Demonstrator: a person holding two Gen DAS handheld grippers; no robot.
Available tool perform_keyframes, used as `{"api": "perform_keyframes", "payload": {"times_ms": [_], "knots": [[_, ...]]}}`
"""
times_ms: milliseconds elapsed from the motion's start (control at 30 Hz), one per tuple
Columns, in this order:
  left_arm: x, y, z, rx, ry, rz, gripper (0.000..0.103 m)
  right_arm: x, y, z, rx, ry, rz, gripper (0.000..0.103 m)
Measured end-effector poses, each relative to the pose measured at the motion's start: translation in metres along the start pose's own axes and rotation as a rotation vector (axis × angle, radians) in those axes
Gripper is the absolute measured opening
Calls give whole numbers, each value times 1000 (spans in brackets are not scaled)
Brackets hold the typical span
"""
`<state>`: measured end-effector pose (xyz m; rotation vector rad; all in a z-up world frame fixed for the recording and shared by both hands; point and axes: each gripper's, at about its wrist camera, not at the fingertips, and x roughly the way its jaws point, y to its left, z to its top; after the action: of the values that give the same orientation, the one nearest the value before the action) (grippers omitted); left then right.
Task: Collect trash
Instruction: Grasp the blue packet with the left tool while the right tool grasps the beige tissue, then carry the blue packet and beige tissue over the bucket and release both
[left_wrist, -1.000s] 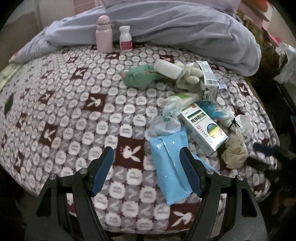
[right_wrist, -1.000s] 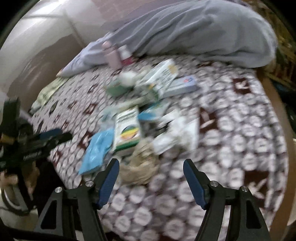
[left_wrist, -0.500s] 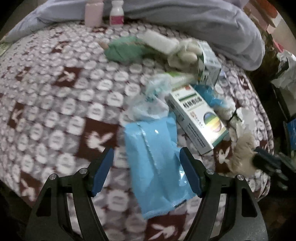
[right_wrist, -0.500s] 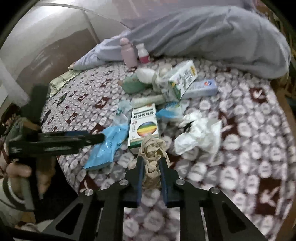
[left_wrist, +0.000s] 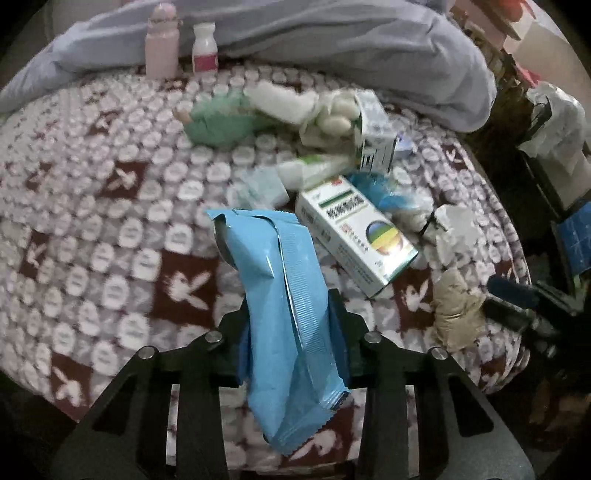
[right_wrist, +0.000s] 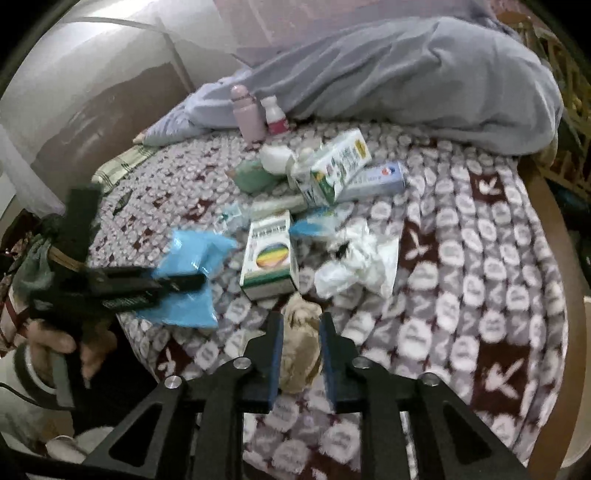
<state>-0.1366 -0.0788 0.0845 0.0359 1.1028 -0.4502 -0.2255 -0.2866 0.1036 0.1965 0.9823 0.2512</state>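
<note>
- On the left, our left gripper (left_wrist: 291, 332) was closing on the blue wrapper (left_wrist: 280, 302). The wrapper stood between the pads, lifted at its far end, probably so we could carry it away as trash.
- In the middle, the medicine box (right_wrist: 269, 258) and the white tissue (right_wrist: 362, 258) lay on the patterned blanket (right_wrist: 498, 295), not yet collected.
- On the right, our right gripper (right_wrist: 301, 347) held the beige crumpled paper (right_wrist: 301, 343) between its pads, and the jaws were opening a little.

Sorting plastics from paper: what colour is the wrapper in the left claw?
Light blue: the glossy crimped plastic wrapper, clearest in the left wrist view.
</note>
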Motion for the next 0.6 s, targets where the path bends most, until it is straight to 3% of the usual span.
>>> {"api": "perform_keyframes", "payload": {"times_ms": [33, 67, 200, 267, 367, 600], "knots": [[-5, 1, 1, 2, -9, 0, 33, 4, 1, -2, 0, 2, 12, 52], [-9, 0, 3, 3, -18, -2, 33, 7, 3, -3, -3, 4, 22, 55], [-21, -5, 10, 10, -51, -12, 33, 37, 13, -9, -45, 50, 3, 55], [-27, -11, 13, 15, -62, -21, 33, 48, 8, -12, -19, 62, -19, 32], [-33, -27, 15, 56, -82, -26, 33, 26, 2, -9, 9, -6, 5, 29], [-35, -85, 30, 159, -114, -87, 33, -35, -18, 5, -3, -124, -72, 29]]}}
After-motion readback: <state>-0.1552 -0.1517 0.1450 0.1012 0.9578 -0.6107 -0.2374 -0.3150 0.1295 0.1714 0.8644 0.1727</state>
